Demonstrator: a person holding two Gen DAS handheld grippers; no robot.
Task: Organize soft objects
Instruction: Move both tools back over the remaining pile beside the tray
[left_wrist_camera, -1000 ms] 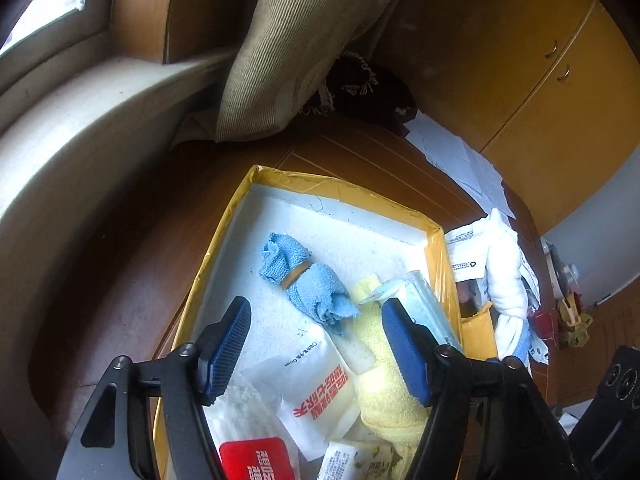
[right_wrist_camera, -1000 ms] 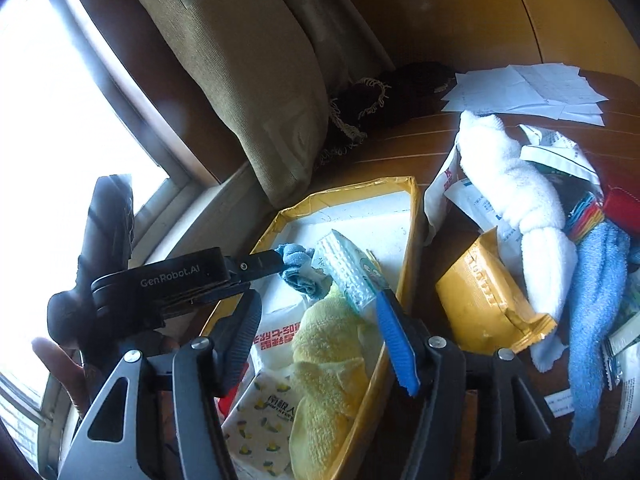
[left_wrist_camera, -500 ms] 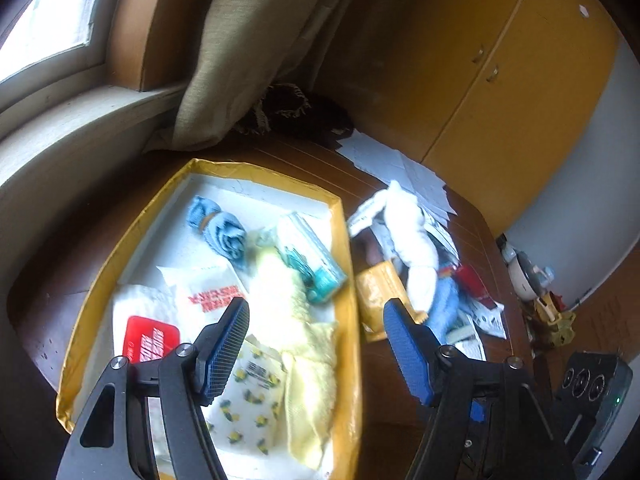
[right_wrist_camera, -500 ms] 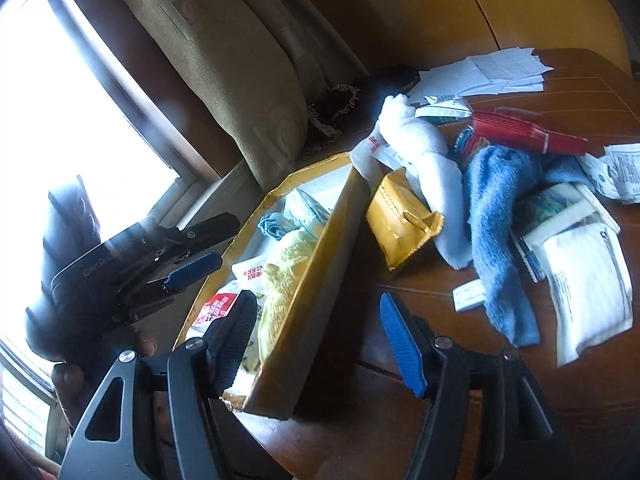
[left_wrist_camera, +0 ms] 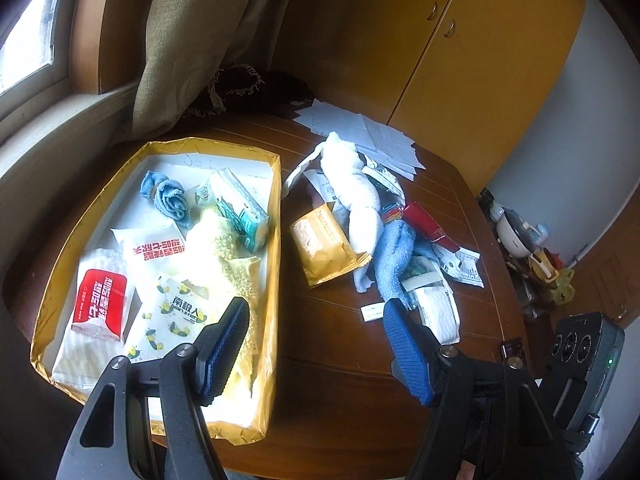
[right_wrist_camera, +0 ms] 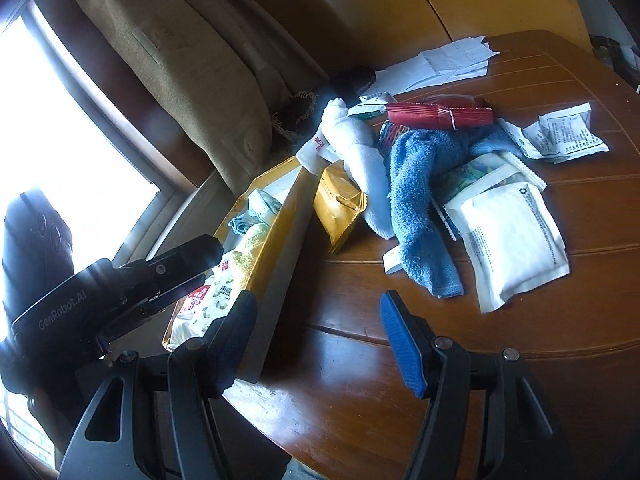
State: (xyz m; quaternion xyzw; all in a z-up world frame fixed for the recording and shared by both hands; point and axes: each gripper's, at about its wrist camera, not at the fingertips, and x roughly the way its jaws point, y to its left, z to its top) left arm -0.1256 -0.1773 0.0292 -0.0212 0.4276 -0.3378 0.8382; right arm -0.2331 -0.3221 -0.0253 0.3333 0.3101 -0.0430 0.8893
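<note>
A yellow-rimmed tray (left_wrist_camera: 276, 216) (right_wrist_camera: 276, 232) on the brown table holds a rolled blue cloth (left_wrist_camera: 168, 198), a yellow towel (left_wrist_camera: 228, 248), a tissue pack (left_wrist_camera: 240, 208) and wipe packets (left_wrist_camera: 100, 304). To its right lies a pile: a white rolled towel (left_wrist_camera: 356, 192) (right_wrist_camera: 360, 148), a blue towel (left_wrist_camera: 394, 264) (right_wrist_camera: 416, 200), a yellow pouch (left_wrist_camera: 324, 248) (right_wrist_camera: 340, 204), a red packet (right_wrist_camera: 436, 114) and white packets (right_wrist_camera: 516, 236). My left gripper (left_wrist_camera: 316, 344) is open and empty, above the tray's right rim. My right gripper (right_wrist_camera: 320, 340) is open and empty over the table's near edge.
Loose papers (left_wrist_camera: 360, 136) (right_wrist_camera: 444, 64) lie at the table's far side. A tan curtain (left_wrist_camera: 200, 40) and a dark fringed cloth (left_wrist_camera: 248, 88) sit behind the tray. Yellow cupboards (left_wrist_camera: 480, 40) stand beyond. The left gripper's body (right_wrist_camera: 120, 284) shows left of the tray.
Both grippers have pulled back and up from the tray, staying open. The right gripper has swung right, over the table beside the pile. The tissue pack stays in the tray.
</note>
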